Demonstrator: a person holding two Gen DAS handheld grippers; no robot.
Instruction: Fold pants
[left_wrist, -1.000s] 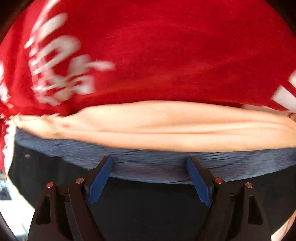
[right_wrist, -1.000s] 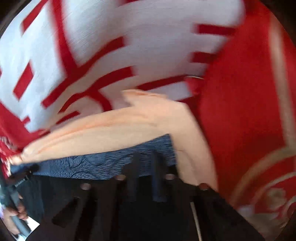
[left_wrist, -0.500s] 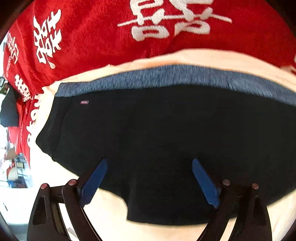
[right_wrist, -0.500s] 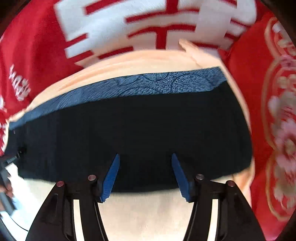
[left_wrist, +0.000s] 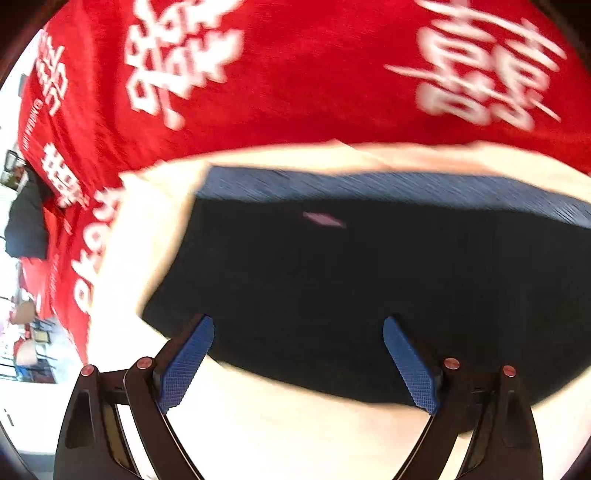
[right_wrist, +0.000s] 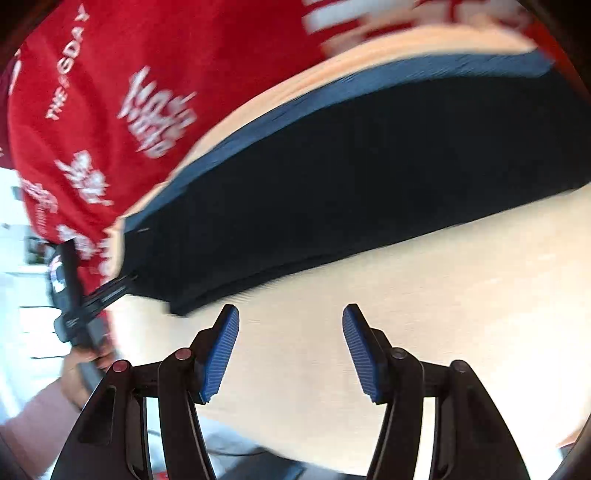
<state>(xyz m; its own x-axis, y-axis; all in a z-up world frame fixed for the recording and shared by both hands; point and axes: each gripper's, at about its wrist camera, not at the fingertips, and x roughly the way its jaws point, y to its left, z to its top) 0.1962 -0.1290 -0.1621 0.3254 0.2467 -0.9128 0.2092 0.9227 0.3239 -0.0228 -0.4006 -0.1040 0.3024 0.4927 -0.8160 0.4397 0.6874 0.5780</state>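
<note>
The black pants (left_wrist: 351, 288) lie folded flat on a cream cloth (left_wrist: 295, 424), their blue-grey waistband (left_wrist: 388, 188) at the far edge. In the right wrist view the pants (right_wrist: 369, 177) run slantwise across the upper middle. My left gripper (left_wrist: 298, 332) is open and empty, its blue pads over the near edge of the pants. My right gripper (right_wrist: 291, 321) is open and empty over bare cream cloth (right_wrist: 443, 295), just short of the pants' near edge. The left gripper also shows in the right wrist view (right_wrist: 79, 291) at the left, at the pants' corner.
A red cloth with white characters (left_wrist: 295, 74) covers the surface beyond and to the left of the cream cloth. It also shows in the right wrist view (right_wrist: 129, 92). A bright room (left_wrist: 22, 350) lies past the left edge.
Both grippers have pulled back from the waistband toward me and now sit near the pants' near edge. The right gripper, shut a second ago, has opened. Both views have swung.
</note>
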